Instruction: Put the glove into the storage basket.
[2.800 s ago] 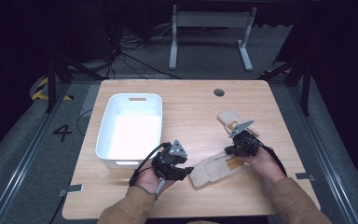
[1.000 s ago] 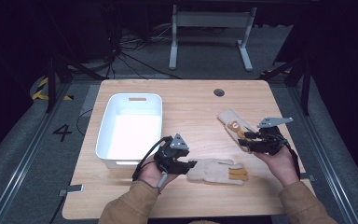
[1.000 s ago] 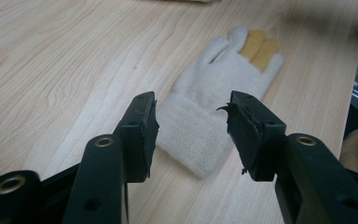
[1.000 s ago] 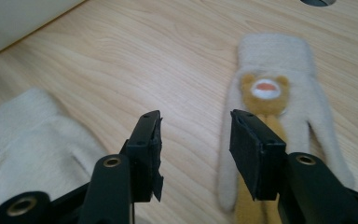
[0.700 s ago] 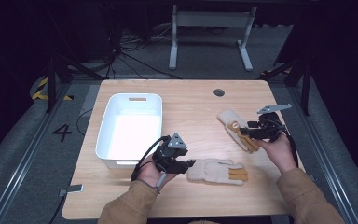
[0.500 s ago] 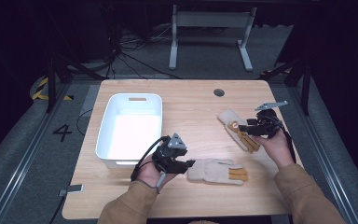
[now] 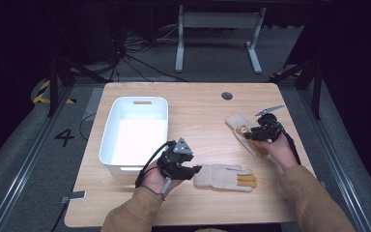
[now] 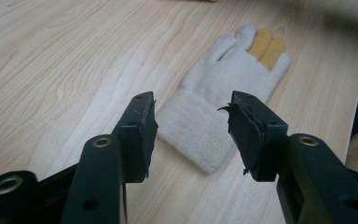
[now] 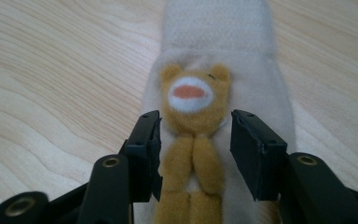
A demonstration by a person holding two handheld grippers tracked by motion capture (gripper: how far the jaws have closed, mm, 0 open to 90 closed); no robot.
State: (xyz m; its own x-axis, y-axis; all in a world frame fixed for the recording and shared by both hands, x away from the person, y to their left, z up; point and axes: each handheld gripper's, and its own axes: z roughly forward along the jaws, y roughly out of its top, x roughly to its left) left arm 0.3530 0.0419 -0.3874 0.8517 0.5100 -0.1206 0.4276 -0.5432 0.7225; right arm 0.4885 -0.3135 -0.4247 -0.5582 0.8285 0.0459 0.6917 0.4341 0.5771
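— High view first: what changed over the last few seconds?

— My right gripper [image 7: 263, 131] let go of the near glove, swung out to my right and then came back in over the bear glove [image 7: 241, 129]. The plain-backed glove [image 7: 224, 177] now lies flat and straightened on the worktop [image 7: 198, 104], cuff toward my left gripper [image 7: 183, 170], which has hardly moved.

— What does that mean for the job?

— I judge the two gloves are being handled one per hand, probably to go into the white bin [image 7: 135, 128] beside my left hand. Neither is gripped yet, so the pick-up is the step in hand.

— How do your right jaws stand?

— Spread, with nothing pinched. In the right gripper view the bear glove [image 9: 214, 93] lies straight ahead and under them: the brown bear face sits just beyond the tips and its legs run back between them. The jaws hang close over the fleece; I cannot tell whether they touch it.

— And the left?

— Also spread and empty. In the left gripper view the other glove's cuff [image 8: 200, 128] sits between and just beyond the tips, its tan-tipped fingers pointing away from me. My left hand lies low, palm up under the gripper, forearm coming in from the near edge. My right hand is tilted forward and down, wrist over the glove's fingers.
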